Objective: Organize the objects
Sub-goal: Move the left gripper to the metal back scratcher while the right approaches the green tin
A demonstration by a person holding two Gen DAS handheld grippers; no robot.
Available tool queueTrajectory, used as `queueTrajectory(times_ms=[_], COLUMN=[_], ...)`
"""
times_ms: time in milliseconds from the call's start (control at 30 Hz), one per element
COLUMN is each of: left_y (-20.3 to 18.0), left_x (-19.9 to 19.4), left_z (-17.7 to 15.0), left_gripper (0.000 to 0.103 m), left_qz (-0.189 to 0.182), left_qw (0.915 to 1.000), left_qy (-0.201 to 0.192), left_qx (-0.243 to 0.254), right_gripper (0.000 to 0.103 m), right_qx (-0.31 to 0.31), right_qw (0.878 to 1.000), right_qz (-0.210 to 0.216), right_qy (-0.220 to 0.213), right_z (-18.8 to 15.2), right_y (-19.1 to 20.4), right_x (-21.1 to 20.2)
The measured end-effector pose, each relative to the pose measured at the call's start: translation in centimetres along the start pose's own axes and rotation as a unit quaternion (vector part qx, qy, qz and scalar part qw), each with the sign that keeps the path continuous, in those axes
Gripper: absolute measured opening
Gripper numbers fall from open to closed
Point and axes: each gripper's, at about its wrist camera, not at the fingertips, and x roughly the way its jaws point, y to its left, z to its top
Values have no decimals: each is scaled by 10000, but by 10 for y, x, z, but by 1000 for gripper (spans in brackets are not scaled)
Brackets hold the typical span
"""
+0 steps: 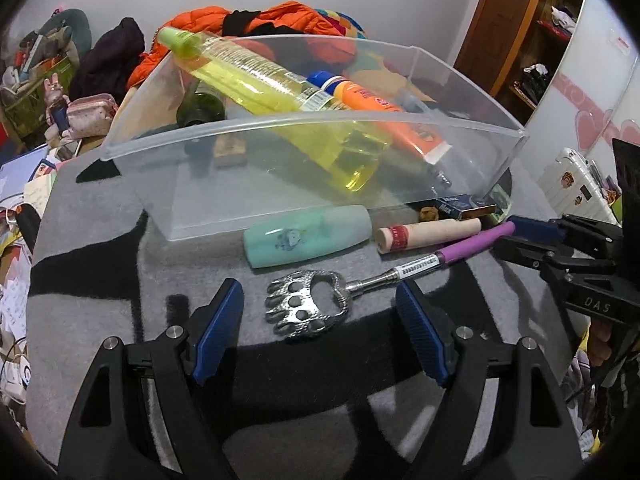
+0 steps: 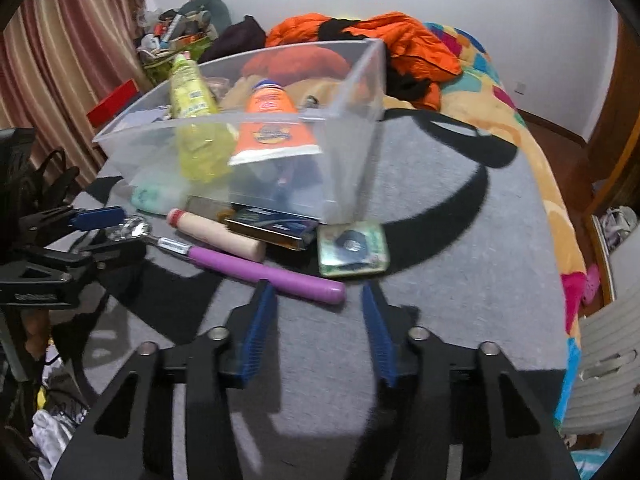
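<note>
A back scratcher with a silver claw head (image 1: pixel 308 308) and a purple handle (image 2: pixel 256 270) lies on the grey mat in front of a clear plastic bin (image 1: pixel 280 128). My left gripper (image 1: pixel 320 314) is open, its blue pads either side of the claw head and not touching it; the right wrist view shows it at the left (image 2: pixel 108 232). My right gripper (image 2: pixel 318 316) is open just behind the handle's rounded end, its left fingertip (image 2: pixel 264 292) beside the handle. The bin holds a yellow bottle (image 1: pixel 256 76), an orange tube (image 1: pixel 372 100) and a dark green bottle (image 1: pixel 200 108).
Along the bin's front lie a mint bottle (image 1: pixel 304 240), a cream cylinder with a red band (image 1: pixel 428 232), a blue box (image 2: pixel 276 226) and a green square packet (image 2: pixel 354 248). An orange jacket (image 2: pixel 400 40) and a colourful blanket lie behind. Cluttered floor surrounds the mat.
</note>
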Motion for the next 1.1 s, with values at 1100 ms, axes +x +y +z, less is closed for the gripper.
queueTrajectory(times_ms=[1100], left_y=[-40], left_x=[-7], left_z=[-22], left_gripper=[74], left_qz=[-47], left_qw=[9885], left_qy=[493], left_qx=[1431], right_gripper=[32], right_qx=[9], right_qw=[9992], right_qz=[-391], right_qy=[115], right_z=[4], right_y=[-7], right_x=[-3])
